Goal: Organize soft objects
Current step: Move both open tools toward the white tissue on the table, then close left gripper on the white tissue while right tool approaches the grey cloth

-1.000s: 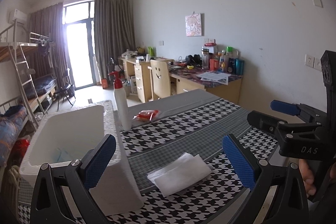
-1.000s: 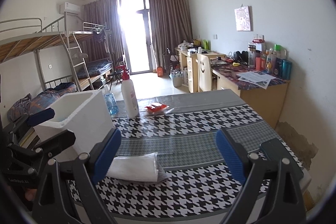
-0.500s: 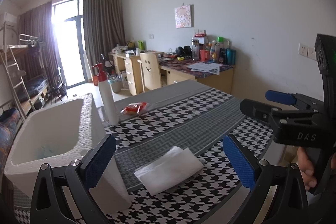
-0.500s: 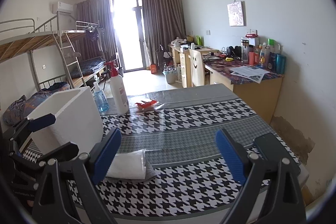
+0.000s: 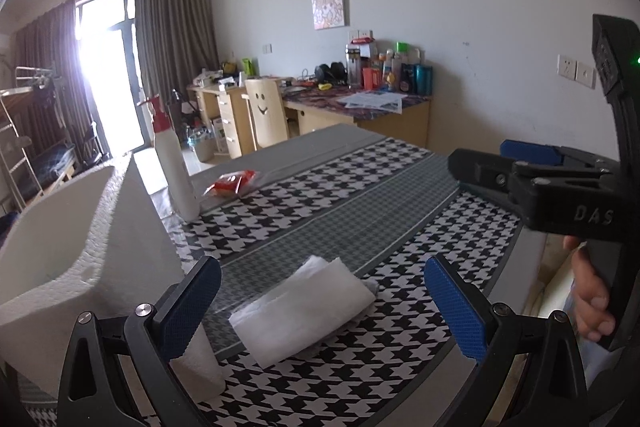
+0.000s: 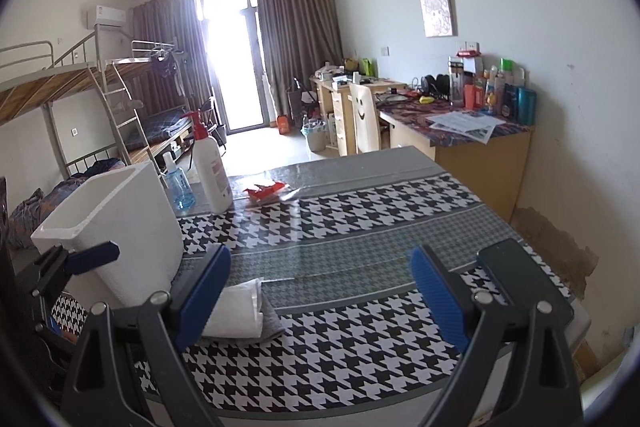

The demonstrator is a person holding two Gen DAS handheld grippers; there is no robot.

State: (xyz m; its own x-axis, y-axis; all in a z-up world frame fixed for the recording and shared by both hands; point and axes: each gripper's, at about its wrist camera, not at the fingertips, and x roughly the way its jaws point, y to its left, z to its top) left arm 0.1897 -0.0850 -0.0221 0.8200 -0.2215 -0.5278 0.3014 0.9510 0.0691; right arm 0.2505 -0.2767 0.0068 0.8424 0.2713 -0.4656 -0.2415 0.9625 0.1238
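Your left gripper point(image 5: 322, 301) hangs above the near edge of the black-and-white houndstooth tablecloth point(image 5: 360, 183), its blue-padded fingers point(image 5: 454, 305) spread wide with nothing between them. Directly ahead of it lies the folded white cloth point(image 5: 300, 311), flat on the tablecloth, resting on a thin grey cloth point(image 6: 268, 323) whose edge shows beneath it. To the left, just beside the folded cloth, stands the white foam box point(image 5: 80, 255) — open-topped, its inside mostly hidden from you.

Your right gripper point(image 6: 320, 291) is likewise held agape and carries nothing; the folded cloth sits beside its left finger point(image 6: 200, 297), partly hidden behind the pad, so you cannot tell whether they touch. In the left wrist view your right gripper appears at the right edge, with your right hand point(image 5: 592, 301) on its handle.

At the far end stand a white pump bottle with a red head point(image 6: 210, 167), a small clear blue bottle point(image 6: 178, 183) and a red packet point(image 6: 266, 191).
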